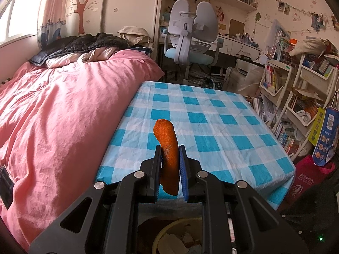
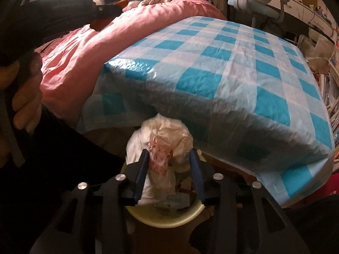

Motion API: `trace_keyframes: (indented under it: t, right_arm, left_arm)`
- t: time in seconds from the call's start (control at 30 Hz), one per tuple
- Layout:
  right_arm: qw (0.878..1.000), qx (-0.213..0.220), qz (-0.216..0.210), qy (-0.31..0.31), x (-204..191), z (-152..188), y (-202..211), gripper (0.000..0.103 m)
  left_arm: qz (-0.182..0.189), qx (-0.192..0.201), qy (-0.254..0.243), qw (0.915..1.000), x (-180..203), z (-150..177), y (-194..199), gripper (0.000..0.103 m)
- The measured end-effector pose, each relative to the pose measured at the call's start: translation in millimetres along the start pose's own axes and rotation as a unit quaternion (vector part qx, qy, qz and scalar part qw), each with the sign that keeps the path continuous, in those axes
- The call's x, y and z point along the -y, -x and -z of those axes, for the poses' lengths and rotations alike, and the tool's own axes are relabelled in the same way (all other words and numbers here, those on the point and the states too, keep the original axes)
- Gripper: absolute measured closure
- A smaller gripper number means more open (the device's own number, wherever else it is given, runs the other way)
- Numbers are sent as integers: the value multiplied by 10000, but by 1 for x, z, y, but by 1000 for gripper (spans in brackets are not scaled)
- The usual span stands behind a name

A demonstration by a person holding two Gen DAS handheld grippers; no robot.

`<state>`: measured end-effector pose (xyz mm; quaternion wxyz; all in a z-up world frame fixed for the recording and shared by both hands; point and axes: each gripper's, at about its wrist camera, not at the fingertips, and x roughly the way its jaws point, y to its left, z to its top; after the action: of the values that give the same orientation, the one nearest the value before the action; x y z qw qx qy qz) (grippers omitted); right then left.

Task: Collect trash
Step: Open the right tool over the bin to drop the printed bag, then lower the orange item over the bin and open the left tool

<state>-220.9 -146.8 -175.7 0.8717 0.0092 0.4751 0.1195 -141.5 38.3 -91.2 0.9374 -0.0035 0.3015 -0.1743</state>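
The right tongs [image 2: 168, 165], jaws parted, hang over the bin [image 2: 169, 220] with the plastic bag [image 2: 161, 139] loose between them; left tongs [image 1: 169, 165] clench an upright orange stick [image 1: 167, 146].

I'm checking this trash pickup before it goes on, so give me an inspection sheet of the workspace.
Surface: table under a blue checked cloth, its top bare.
Job's things: orange peel in the left tongs; crumpled plastic bag over the yellow bin.
Clutter: paper scraps already in the bin.
Grippers: left tongs shut on the orange peel; right tongs open, the bag loose between the pads.
Cables: nothing seen at the table.
Surroundings: pink bed, desk chair, crowded book racks.
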Motion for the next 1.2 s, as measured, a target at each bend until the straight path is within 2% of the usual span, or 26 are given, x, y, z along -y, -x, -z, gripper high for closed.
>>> trace_keyframes:
  t: [0.1,0.23,0.37,0.53,0.77,1.0,1.2]
  right_arm:
    - [10000,13,20,-1,0,0,0,56]
    - [9998,157,60,-146,5,-2,5,54]
    - [9970,578,211,-465,17,-7,18,41]
    - [9896,1082,375,-867,34,-12,36,37]
    - [9784,1528,561,-1271,50,-11,54,30]
    - [9713,1757,626,-1475,59,-11,64,29]
    - [9682,1832,672,-1566,62,-11,67,27]
  left_arm:
    - [14,-19,-4,10000,-1,7,4,88]
    - [47,-59,-25,10000,2,7,5,88]
    - [137,-175,-87,9997,10,12,5,88]
    - [253,-402,-222,9986,24,26,4,88]
    - [423,-865,-446,9944,44,49,-2,88]
    - [537,-1457,-721,9852,66,79,-10,88]
    - [631,-2126,-919,9708,79,104,-23,87]
